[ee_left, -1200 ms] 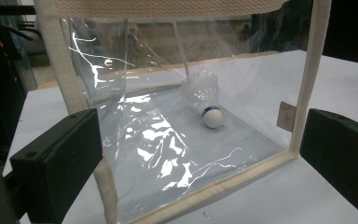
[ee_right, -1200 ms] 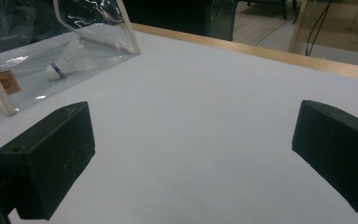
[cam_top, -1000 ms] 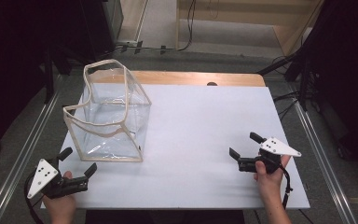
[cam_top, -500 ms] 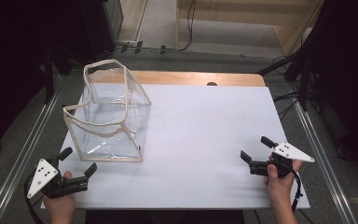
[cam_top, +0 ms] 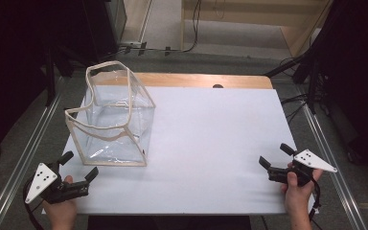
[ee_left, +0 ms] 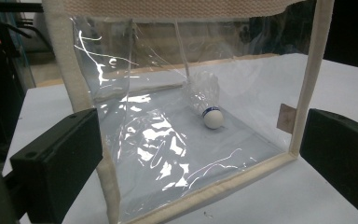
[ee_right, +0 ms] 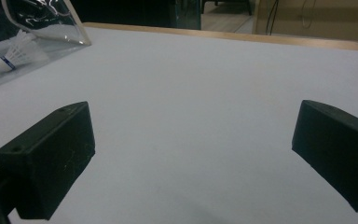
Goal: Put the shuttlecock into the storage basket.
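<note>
A clear plastic bag [cam_top: 112,122] with beige fabric trim stands upright on the left part of the white table top [cam_top: 211,139]. Inside it, a white shuttlecock [ee_left: 209,109] with a blue band lies on the bag's floor, and the right gripper view catches the shuttlecock [ee_right: 16,56] at its far left. My left gripper [cam_top: 80,164] is held at the near left corner, open, its jaws on either side of the bag's near bottom corner without touching it. My right gripper [cam_top: 274,154] is open over bare table near the right edge, holding nothing.
A wooden strip [cam_top: 196,80] runs along the table's far edge. Metal rails [cam_top: 328,158] flank both sides. Cables [cam_top: 287,62] lie on the floor beyond. Dark equipment stands at the back left and right.
My right gripper has drawn back toward the near right edge of the table, still open. The left gripper and the bag have stayed where they were.
</note>
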A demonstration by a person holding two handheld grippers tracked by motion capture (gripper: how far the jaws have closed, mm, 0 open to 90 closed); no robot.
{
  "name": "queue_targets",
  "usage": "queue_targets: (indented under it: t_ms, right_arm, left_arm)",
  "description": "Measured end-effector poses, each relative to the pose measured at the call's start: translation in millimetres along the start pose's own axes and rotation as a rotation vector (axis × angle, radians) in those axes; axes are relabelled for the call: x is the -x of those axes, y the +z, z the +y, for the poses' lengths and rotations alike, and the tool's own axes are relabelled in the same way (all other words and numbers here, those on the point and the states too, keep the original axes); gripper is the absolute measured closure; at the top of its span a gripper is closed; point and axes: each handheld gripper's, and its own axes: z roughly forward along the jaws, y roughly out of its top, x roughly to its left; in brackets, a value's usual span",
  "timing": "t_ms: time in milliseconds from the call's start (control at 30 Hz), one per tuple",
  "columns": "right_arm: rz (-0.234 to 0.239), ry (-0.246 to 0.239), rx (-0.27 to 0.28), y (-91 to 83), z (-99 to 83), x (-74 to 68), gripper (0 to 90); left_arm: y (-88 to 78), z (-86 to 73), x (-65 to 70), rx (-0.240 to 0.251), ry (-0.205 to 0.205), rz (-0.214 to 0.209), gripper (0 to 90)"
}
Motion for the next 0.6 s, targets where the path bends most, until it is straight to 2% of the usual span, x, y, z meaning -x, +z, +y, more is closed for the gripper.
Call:
queue_targets:
  t_ms: [133, 267, 400, 600]
  right_arm:
    - [-0.018, -0.001, 0.021, -8.4, -1.9, 8.0, 0.0]
    - [-0.034, 0.028, 0.044, -15.7, -4.2, 16.2, 0.0]
    - [-0.045, 0.039, 0.068, -21.6, -2.9, 18.0, 0.0]
    - [-0.047, 0.041, 0.07, -21.4, -2.3, 18.1, 0.0]
  left_arm:
    - [0.0, 0.0, 0.1, -0.001, 0.001, -0.001, 0.0]
    - [-0.4, 0.1, -0.5, 0.0, -0.002, -0.002, 0.0]
    - [0.1, 0.2, -0.6, -0.002, -0.001, -0.002, 0.0]
    - [0.0, 0.3, -0.9, -0.002, -0.001, -0.003, 0.0]
